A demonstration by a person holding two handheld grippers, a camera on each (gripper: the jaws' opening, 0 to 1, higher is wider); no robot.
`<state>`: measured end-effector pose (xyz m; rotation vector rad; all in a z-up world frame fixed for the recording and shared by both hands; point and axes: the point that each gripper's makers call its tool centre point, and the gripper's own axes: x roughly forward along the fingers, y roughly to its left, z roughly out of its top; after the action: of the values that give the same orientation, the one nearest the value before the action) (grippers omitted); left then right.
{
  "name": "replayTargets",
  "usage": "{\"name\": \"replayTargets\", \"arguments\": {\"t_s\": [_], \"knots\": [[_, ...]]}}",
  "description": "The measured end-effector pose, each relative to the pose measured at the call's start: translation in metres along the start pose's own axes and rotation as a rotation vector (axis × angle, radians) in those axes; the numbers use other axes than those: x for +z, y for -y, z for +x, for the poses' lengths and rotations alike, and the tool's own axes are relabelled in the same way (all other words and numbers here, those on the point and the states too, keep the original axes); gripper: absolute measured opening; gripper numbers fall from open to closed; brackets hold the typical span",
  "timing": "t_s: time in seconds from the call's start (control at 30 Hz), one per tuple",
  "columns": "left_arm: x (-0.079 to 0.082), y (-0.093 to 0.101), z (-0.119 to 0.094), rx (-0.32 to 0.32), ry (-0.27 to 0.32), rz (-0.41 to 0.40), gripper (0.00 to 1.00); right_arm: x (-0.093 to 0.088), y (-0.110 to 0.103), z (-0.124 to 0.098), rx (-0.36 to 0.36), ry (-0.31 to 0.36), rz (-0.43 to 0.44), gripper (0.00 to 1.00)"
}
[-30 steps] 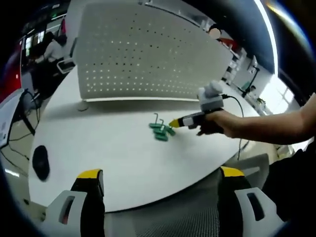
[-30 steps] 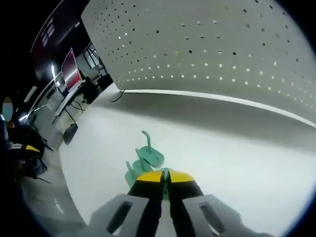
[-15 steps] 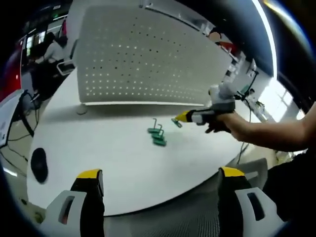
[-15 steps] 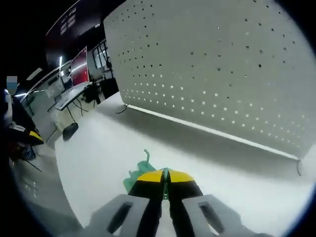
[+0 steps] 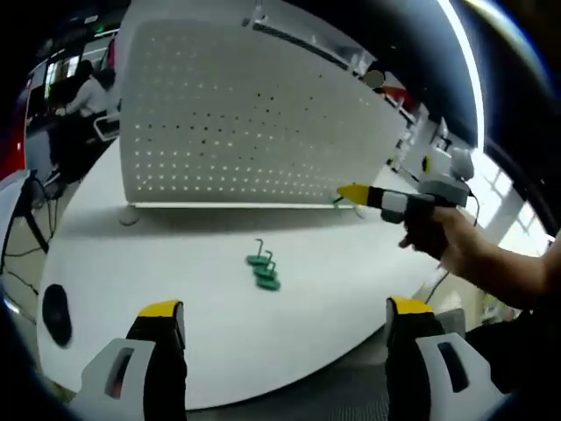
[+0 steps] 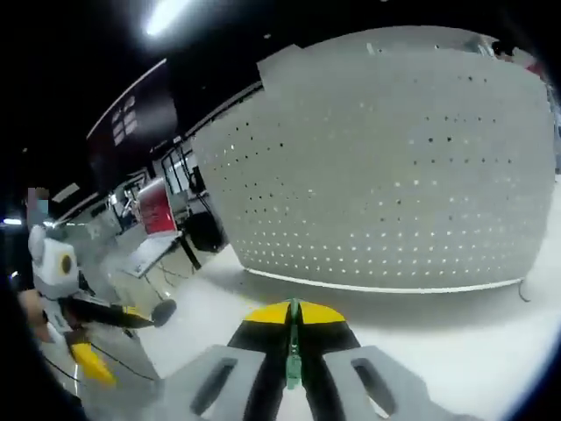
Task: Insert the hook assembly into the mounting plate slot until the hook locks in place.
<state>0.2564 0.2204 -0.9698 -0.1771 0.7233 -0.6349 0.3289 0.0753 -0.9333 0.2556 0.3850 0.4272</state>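
Up close, thin green hook (image 6: pixel 293 364), pinched edge-on between fingers (image 6: pixel 264 326)

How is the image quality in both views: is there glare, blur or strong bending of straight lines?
Left gripper view: a bright ceiling strip glares at upper right, and the pegboard bows outward. Right gripper view: darker, slightly soft; the green hook held in the right tongs is blurred.

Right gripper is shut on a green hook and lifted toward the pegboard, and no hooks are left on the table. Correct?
Not quite. The right gripper is shut on a green hook near the pegboard, but the left gripper view shows more green hooks lying on the table.
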Motion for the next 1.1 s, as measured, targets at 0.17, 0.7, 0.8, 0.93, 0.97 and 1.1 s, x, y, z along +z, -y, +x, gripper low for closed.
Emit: {"name": "replayTargets", "arguments": {"t_s": [0.17, 0.7, 0.8, 0.93, 0.97, 1.1], "knots": [[0.008, 0.002, 0.009, 0.027, 0.01, 0.049, 0.91, 0.004, -0.027, -0.02, 0.058, 0.038, 0.092, 0.0], [0.019, 0.055, 0.038, -0.199, 0.063, -0.115, 0.59, -0.006, -0.074, -0.031, 0.164, 0.083, 0.161, 0.0], [0.024, 0.054, 0.036, -0.215, 0.102, -0.128, 0.49, -0.007, -0.088, -0.031, 0.196, 0.085, 0.128, 0.0], [0.025, 0.058, 0.034, -0.239, 0.104, -0.139, 0.32, -0.013, -0.098, -0.028, 0.221, 0.069, 0.096, 0.0], [0.025, 0.058, 0.034, -0.242, 0.103, -0.14, 0.29, -0.014, -0.099, -0.027, 0.222, 0.065, 0.093, 0.0], [0.023, 0.059, 0.032, -0.249, 0.096, -0.181, 0.22, -0.013, -0.108, -0.028, 0.243, 0.07, 0.056, 0.0]]}}
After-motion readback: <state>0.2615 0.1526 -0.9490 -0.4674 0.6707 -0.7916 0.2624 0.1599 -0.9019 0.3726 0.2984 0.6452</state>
